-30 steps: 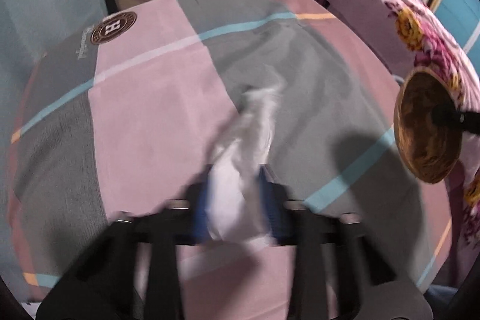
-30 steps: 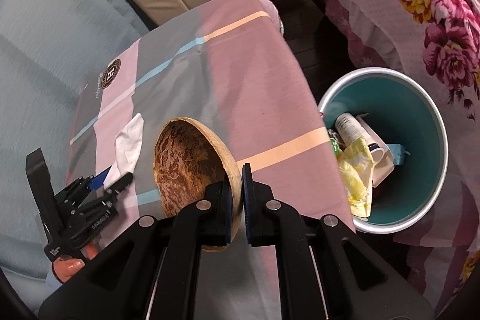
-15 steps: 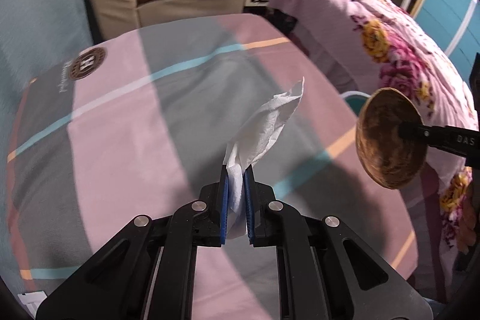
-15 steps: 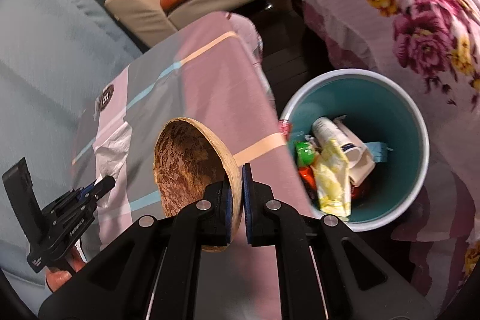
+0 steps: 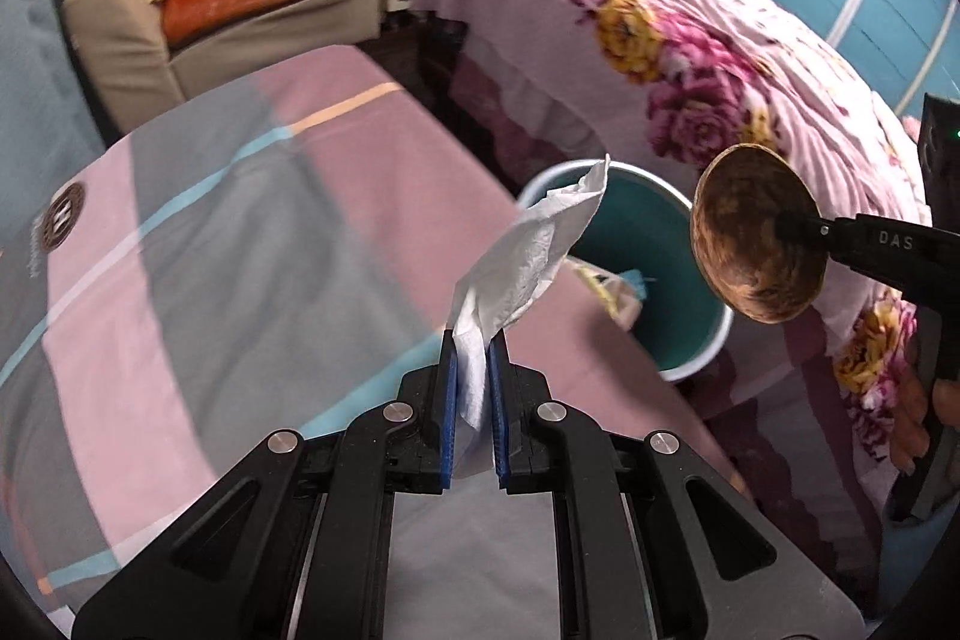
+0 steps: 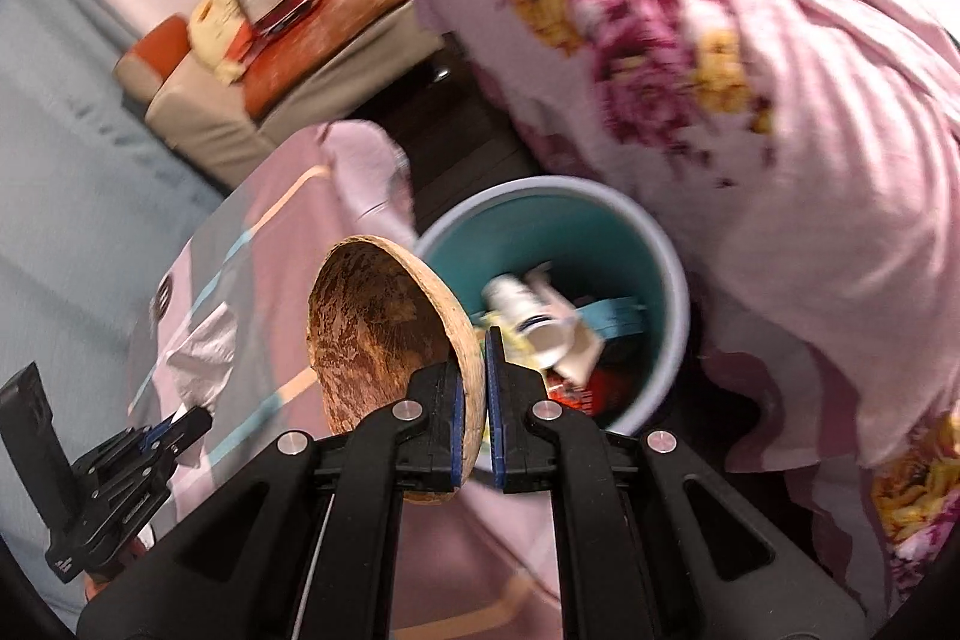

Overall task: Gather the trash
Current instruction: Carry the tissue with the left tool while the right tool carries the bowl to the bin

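From the left wrist, the left claw (image 5: 474,358) pinched a white tissue (image 5: 528,256), its long axis pointing ahead-right toward the teal bin (image 5: 666,244) past the bench's right edge. From the right wrist, the right claw (image 6: 474,382) gripped a coconut-shell bowl (image 6: 384,328) by its rim, nearer the bin (image 6: 672,280).

Bin (image 6: 675,292) stands on the floor between the table (image 5: 180,232) and the bed (image 5: 690,58), holding discarded items. Armchair (image 5: 198,10) lies beyond the table's far end.

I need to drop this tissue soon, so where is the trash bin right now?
The trash bin stands on the floor between the table edge and the floral bed, just beyond the tissue in the left wrist view.
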Available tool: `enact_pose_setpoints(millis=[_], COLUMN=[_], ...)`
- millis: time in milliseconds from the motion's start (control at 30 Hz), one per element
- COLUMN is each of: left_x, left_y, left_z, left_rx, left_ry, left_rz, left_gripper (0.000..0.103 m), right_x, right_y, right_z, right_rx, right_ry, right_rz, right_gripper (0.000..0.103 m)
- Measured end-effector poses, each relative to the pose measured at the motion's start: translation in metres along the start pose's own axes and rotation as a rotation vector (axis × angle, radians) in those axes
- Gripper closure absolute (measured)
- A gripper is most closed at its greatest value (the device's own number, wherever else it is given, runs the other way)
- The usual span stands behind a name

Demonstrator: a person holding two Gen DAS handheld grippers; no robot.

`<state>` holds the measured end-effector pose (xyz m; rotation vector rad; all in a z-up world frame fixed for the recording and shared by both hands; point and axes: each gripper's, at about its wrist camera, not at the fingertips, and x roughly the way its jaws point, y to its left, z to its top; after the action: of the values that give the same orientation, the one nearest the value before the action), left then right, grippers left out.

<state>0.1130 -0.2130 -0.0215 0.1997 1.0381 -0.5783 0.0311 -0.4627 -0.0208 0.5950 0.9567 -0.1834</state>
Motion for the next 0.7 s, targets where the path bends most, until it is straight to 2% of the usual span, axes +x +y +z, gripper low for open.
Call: enact_pose_setpoints(millis=[167, 333, 700], left_x=[0.014, 0.028, 0.053], left_y=[-0.031, -0.052, -0.058], left_z=[0.013, 0.020, 0.030], left_rx=[0.046, 0.069, 0.066], left_ry=[0.015, 0.038, 0.076], left_rz=[-0.018, -0.035, -0.035], left_gripper=[0.093, 0.093, 0.093], right_x=[-0.004, 0.005, 0.046], right_y=[-0.028, -0.047, -0.053], right_z=[0.005, 0.008, 0.016], right_rx=[0.013, 0.003, -0.038], right_ry=[-0.016, 0.004, 0.087], right_rz=[-0.052, -0.093, -0.098], right_gripper=[0.097, 0.096, 0.096])
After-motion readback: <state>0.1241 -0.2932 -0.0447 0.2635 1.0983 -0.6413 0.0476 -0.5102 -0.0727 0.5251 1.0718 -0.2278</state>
